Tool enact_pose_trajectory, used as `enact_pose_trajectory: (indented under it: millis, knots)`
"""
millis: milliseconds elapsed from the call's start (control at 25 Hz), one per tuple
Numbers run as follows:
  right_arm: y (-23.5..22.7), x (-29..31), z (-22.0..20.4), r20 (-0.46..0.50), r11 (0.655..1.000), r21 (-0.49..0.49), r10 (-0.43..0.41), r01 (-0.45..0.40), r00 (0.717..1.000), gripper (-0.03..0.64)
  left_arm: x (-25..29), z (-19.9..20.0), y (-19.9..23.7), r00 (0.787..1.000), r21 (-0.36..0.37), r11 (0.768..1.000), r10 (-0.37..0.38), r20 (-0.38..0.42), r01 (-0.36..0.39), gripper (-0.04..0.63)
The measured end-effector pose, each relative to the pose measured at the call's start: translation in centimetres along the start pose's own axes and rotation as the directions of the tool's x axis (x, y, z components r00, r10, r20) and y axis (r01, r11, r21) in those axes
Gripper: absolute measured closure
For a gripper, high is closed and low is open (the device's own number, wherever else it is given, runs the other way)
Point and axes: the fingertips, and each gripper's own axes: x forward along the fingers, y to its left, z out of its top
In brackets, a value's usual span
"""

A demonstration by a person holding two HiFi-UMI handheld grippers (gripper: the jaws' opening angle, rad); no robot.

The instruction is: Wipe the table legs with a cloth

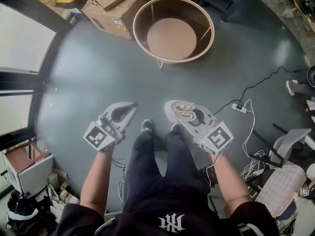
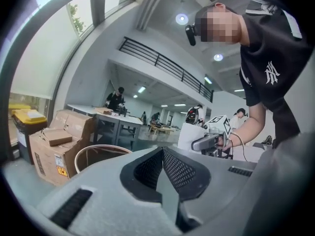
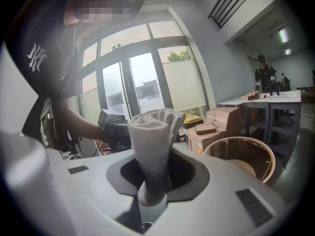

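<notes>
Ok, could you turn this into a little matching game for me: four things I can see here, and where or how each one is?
Things
1. cloth
2. left tongs
3. round wooden table
4. power strip

Places or states
A. standing on the floor, ahead of the person's shoes
B. lying on the floor to the person's right, with cables running from it
C. shut, with nothing between them
D. rolled up and clamped in the right tongs

Pairs: 1-D, 2-C, 3-A, 4-B
</notes>
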Motion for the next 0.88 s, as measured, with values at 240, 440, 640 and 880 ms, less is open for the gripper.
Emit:
enact_pose_trajectory:
  millis: [240,440,640,880]
  knots:
    - [-6.7,2.1,-4.7,0.058,0.998,-0.043,0.042,-0.039,0.997,0.535,5.2,-4.9,1.6,0.999,0.035,0.998,0.045,0.019,-0.046,0.588]
    - [-10.0,4.6,-7.8,0.059,0.991,-0.115,0.072,-0.065,0.996,0.535,8.3,-7.7,2.7,1.000,0.084,0.996,0.014,-0.010,-0.013,0.588]
    - [-12.7,6.1,-11.5,0.069,0.988,-0.147,0.052,-0.042,0.996,0.535,8.7,-11.2,4.1,0.999,0.112,0.993,0.039,-0.014,-0.037,0.588]
    - [-16.9,9.1,-14.7,0.061,0.986,-0.165,0.035,-0.025,0.998,0.535,8.6,-16.0,8.7,0.996,0.106,0.991,0.086,-0.007,-0.085,0.588]
